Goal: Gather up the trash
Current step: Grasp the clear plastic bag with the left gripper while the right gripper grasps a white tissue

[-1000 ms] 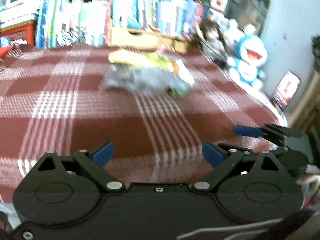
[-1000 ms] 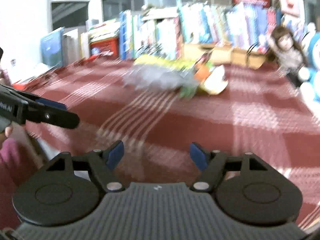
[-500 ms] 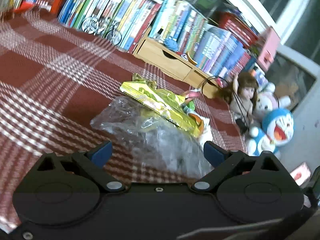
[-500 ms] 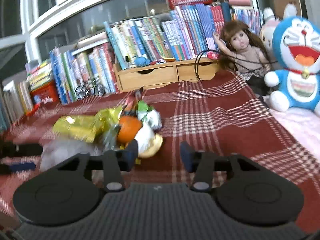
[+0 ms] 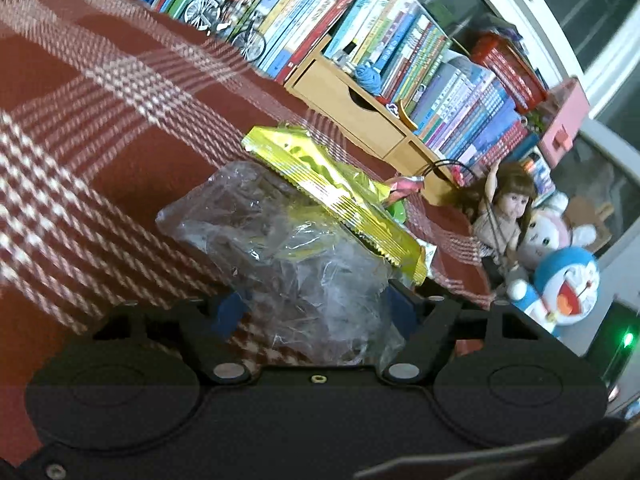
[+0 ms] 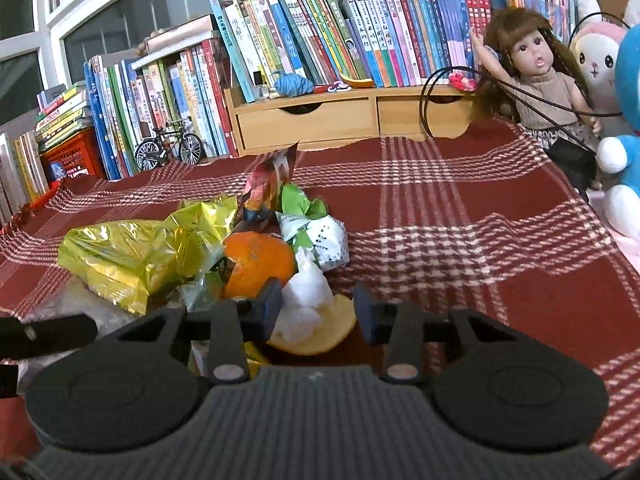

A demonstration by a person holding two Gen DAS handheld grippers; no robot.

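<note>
Trash heap sits on red-and-white plaid cloth [image 6: 460,216], in front of wooden drawer unit [image 6: 308,120] and row of books [image 6: 320,36].

Left gripper [image 5: 316,312]: jaws closing around crumpled clear plastic bag [image 5: 280,248], which fills the gap between the blue pads [image 5: 226,314]. Pads look to be at the bag's sides; firm contact uncertain, as the film hides the right pad. Yellow foil wrapper [image 5: 336,192] lies across the bag's far edge, toward 1 o'clock.

Right gripper [image 6: 318,308]: jaws closing, white tissue wad [image 6: 306,300] and piece of orange peel [image 6: 320,334] between them; left pad touches the tissue, right pad stands clear. Orange [image 6: 258,262] at 11 o'clock of the jaws, green-white wrapper [image 6: 320,236] at 12, doll [image 6: 536,80] at 2.
</note>
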